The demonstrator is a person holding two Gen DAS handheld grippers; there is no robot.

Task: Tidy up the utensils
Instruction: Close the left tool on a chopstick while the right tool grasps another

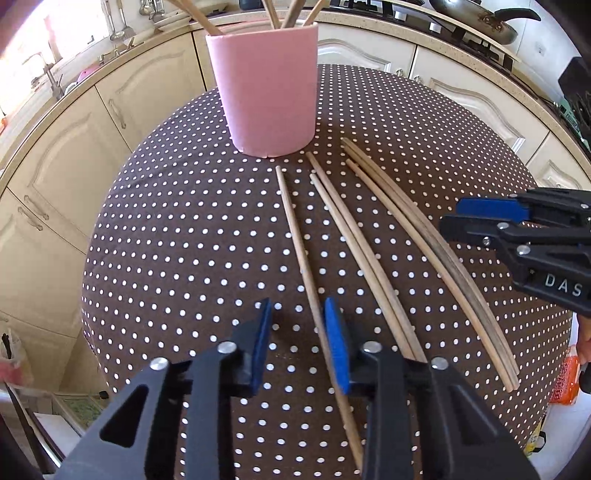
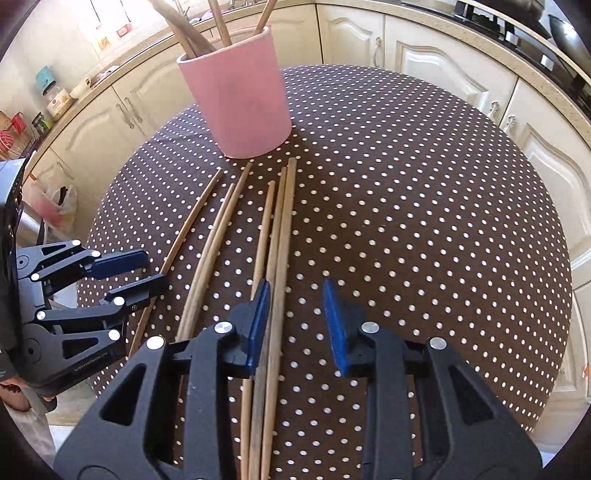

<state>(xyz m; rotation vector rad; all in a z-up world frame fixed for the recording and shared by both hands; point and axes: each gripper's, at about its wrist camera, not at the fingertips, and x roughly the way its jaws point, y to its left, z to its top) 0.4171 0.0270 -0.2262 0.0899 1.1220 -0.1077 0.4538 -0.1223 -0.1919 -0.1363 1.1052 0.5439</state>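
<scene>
A pink cup [image 1: 262,92] [image 2: 240,99] stands at the far side of the dotted table [image 1: 184,221], with several wooden chopsticks upright in it. Several more chopsticks lie side by side in front of it. My left gripper [image 1: 299,345] [image 2: 157,269] hangs low over the leftmost single chopstick [image 1: 295,236] [image 2: 192,221]. Its jaws stand apart, and the stick runs along the inner edge of the right pad [image 1: 336,347]. My right gripper [image 2: 297,325] [image 1: 450,214] is over the rightmost group of three chopsticks [image 2: 280,229]. One stick lies between its jaws beside the left pad [image 2: 260,325], unpressed.
A pair of chopsticks [image 1: 354,236] [image 2: 218,229] lies between the two grippers. Cream cabinets [image 1: 66,155] and a counter ring the table. A pan [image 1: 480,18] sits on the stove at the back right. The table's right half [image 2: 424,221] holds nothing.
</scene>
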